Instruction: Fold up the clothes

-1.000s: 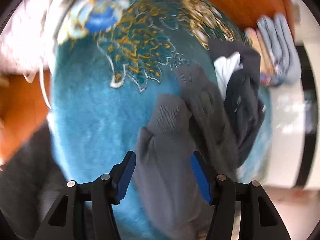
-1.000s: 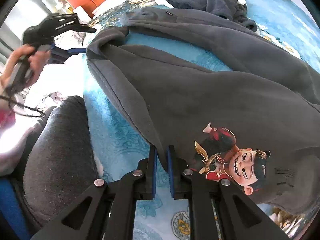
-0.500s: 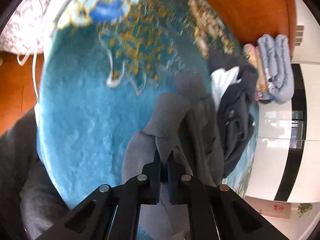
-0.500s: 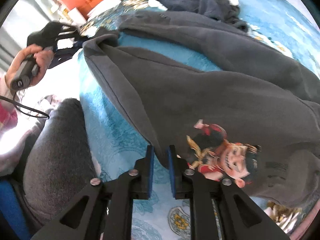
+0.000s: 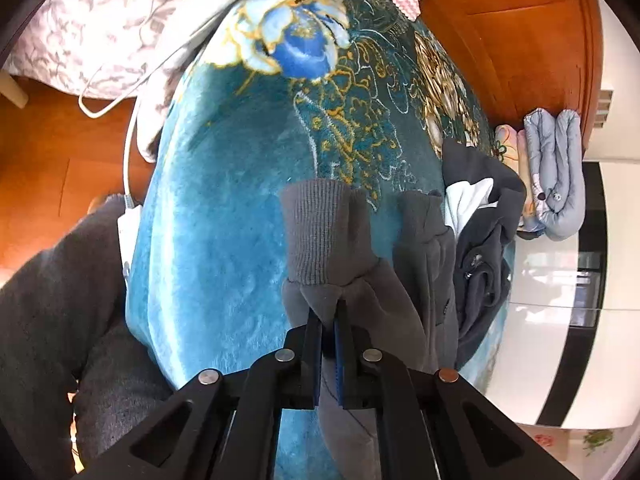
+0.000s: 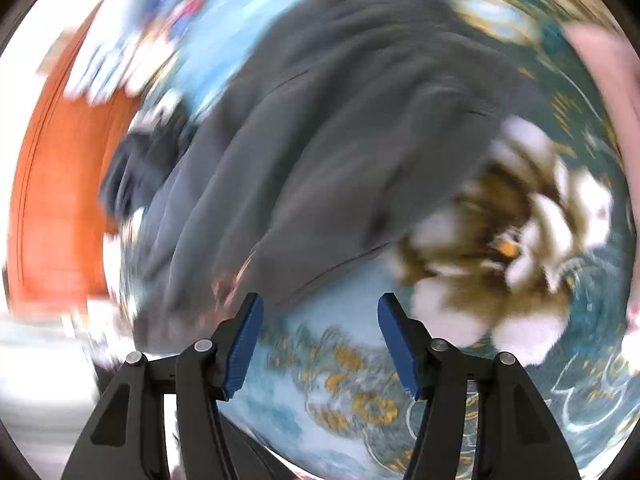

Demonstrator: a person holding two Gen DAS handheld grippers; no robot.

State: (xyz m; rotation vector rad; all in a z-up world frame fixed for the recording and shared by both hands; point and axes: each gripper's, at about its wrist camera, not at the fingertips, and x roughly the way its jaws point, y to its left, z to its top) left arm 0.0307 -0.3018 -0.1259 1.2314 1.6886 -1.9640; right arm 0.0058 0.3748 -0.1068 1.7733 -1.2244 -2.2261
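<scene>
Now left claw [image 5: 328, 316] pinching grey sweatshirt [image 5: 320, 236] sleeve; right claw [image 6: 319, 308] agape beside it.

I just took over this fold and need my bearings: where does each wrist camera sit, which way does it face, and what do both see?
Left wrist: sits behind the left gripper, facing along the teal blanket toward the orange headboard; jaws shut on the grey sweatshirt sleeve; the person's dark-clad leg shows at left.
Right wrist: sits behind the right gripper, jaws open and empty, facing down on the sweatshirt body; heavily motion-blurred.
Shared: the grey sweatshirt, the blanket, the orange wood.
</scene>
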